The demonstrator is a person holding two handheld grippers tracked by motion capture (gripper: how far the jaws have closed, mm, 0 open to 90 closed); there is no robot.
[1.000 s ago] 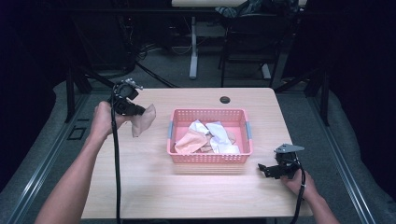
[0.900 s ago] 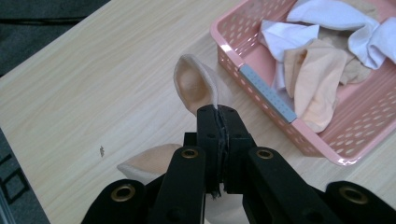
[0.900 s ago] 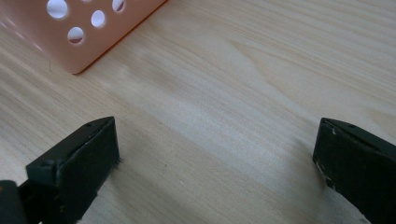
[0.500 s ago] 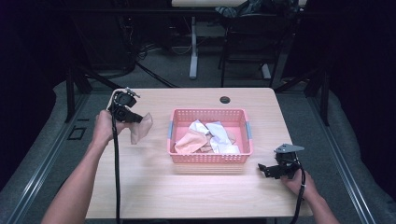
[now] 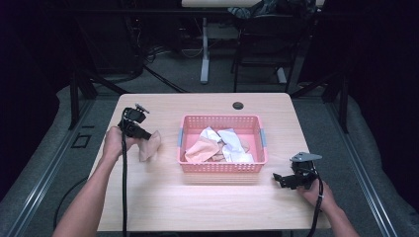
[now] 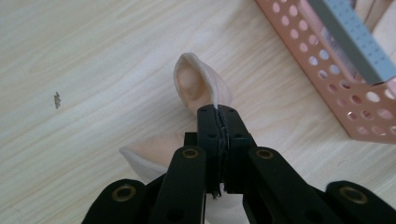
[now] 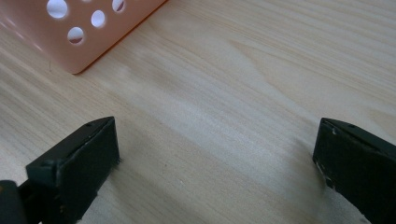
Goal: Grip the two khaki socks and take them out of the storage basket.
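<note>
Our left hand-held gripper (image 6: 219, 122) is clamped on a peach cloth (image 5: 149, 146) left of the pink basket (image 5: 220, 167); our right hand-held gripper (image 7: 217, 154) rests spread apart on the surface (image 5: 207, 202).

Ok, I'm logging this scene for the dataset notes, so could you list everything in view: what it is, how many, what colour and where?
Perforated pink plastic basket: one, pink with grey handles, centre of the table.
Crumpled cloth pieces in the basket: several, peach and white, exact count unclear.
Peach fabric piece: one, left of the basket, touching the table, pinched by the left gripper.
Small round black object: one, at the far table edge; too small to identify.
Light wooden table: one, pale wood grain.
Left gripper: black, jaws shut on the fabric.
Right gripper: black, jaws wide apart, low over the table near the basket's near right corner.
</note>
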